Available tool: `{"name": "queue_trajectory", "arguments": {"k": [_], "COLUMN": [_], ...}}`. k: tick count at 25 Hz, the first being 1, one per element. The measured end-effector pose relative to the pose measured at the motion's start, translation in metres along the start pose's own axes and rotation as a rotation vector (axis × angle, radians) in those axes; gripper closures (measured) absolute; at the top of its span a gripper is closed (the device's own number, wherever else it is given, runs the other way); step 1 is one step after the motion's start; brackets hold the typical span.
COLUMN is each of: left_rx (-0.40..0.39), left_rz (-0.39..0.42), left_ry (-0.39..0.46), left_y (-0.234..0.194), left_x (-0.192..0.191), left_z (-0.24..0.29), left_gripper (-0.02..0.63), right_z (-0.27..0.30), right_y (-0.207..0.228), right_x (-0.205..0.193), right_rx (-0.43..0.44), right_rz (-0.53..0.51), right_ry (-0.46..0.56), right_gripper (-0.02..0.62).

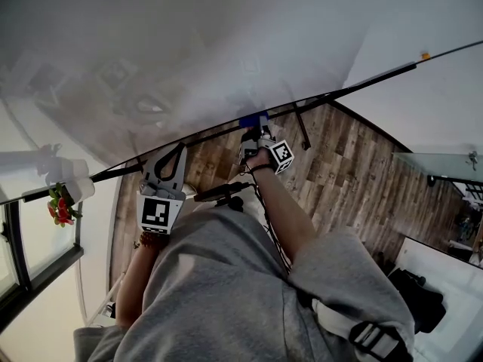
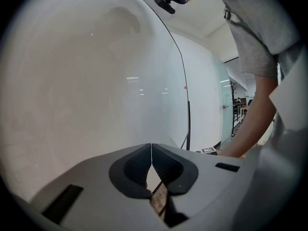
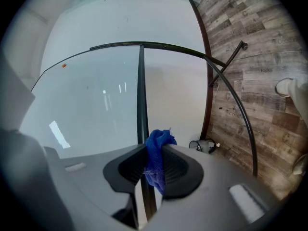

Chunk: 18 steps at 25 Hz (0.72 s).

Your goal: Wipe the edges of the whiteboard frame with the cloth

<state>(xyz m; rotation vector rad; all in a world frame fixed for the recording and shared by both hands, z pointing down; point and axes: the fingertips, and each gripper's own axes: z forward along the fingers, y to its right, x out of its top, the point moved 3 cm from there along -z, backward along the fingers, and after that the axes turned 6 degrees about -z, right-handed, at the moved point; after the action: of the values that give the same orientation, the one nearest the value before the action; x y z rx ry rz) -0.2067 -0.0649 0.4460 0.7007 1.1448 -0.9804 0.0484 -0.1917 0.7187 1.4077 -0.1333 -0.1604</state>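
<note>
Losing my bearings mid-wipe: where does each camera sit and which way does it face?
Head view: on the person's head, looking steeply down the whiteboard to the floor; grey shirt, forearms, left gripper, right gripper show.
Left gripper view: rides the left gripper, faces the whiteboard; jaws shut, empty; the other forearm shows.
Right gripper view: rides the right gripper, faces the black frame; jaws shut on blue cloth.
Shared: head and right gripper views both show cloth and frame.

Holding blue cloth [image 3: 159, 141] pinched between jaws, tuft over dark vertical frame [image 3: 141, 90]; whiteboard [image 3: 91, 100] to left, wood floor [image 3: 260, 71] to right.
</note>
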Motion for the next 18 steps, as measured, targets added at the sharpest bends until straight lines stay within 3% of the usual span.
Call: {"name": "queue_trajectory", "arguments": {"k": [7, 18], "left_rx": [0.007, 0.038], "left_rz": [0.008, -0.005], "left_ry": [-0.019, -0.035], "left_y": [-0.001, -0.029], "left_x": [-0.002, -0.019], "left_z": [-0.004, -0.025], "left_gripper": [0.594, 0.594], "right_z": [-0.002, -0.008], "right_y": [-0.003, 0.001], "right_x": [-0.008, -0.035], "right_rx": [0.016, 0.034], "right_rz": [0.029, -0.040], "right_ry": [-0.009, -0.100], "right_gripper": [0.511, 0.514]}}
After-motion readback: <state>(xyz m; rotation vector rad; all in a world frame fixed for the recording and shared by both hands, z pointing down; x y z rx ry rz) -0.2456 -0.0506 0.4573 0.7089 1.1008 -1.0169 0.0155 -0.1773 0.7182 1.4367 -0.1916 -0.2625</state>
